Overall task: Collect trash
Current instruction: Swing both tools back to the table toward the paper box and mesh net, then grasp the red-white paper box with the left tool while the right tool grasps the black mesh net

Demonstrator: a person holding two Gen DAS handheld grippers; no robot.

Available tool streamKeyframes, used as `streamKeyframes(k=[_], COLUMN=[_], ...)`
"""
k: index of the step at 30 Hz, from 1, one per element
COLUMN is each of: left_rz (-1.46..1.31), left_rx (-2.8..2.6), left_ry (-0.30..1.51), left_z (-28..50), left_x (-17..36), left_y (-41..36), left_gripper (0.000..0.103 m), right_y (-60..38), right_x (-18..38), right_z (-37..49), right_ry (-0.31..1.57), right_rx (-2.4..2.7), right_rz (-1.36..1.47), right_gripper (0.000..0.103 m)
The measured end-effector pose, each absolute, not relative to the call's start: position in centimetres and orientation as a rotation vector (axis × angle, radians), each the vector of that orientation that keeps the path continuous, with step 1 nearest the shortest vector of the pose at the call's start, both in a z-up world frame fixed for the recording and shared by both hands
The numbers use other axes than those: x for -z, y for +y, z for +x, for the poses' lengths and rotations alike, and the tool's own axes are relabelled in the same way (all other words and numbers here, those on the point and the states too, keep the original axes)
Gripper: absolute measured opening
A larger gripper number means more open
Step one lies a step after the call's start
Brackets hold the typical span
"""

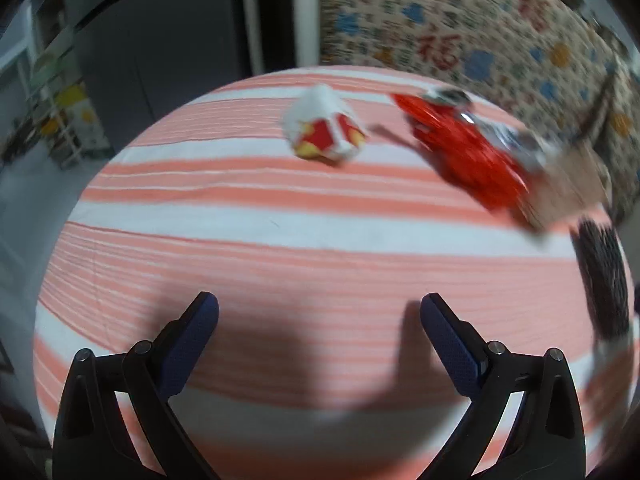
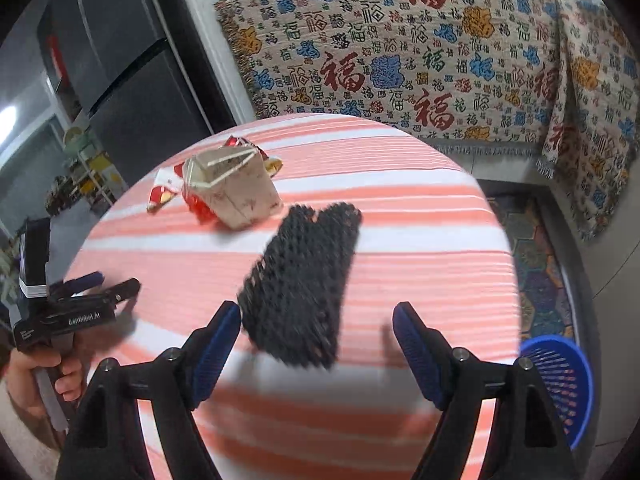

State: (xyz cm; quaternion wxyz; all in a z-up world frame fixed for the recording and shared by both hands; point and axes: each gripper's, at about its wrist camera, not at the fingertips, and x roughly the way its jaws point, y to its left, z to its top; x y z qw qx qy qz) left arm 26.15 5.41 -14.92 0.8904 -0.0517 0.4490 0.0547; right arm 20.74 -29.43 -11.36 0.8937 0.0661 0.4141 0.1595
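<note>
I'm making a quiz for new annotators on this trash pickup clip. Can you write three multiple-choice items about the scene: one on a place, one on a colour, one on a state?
1. Where is the basket?
A. on the table
B. on the floor beside the table
C. on the sofa

2. What colour is the foam net?
A. black
B. white
C. green

3. How is the right claw?
A. shut on the net
B. shut on the box
C. open, holding nothing

Key:
1 B: the basket sits below the table edge.
2 A: the net is black mesh.
3 C: the right claw has its fingers spread; the net lies ahead of them, and the box farther back.
</note>
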Motion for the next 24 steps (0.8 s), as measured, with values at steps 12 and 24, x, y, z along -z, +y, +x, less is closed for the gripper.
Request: streamKeyframes(k=[12,24], left_rz=[-0.060,0.024], left_rx=[-0.100,0.000], left_ry=[0.974,0.886], left_z=[41.4,35.7], left_x=[14.6,13.4], left_y=[5.9,5.1], left_gripper=[0.101,0.029], right_y=[-26.3,-28.9], right_x=[12.3,11.7], right_z=[22.2,22.0], right_ry=[0.890,0.913], right_rx=[-0.299,-0.332], right_rz=[0.015,0.037], right_gripper=[0.081,0.009])
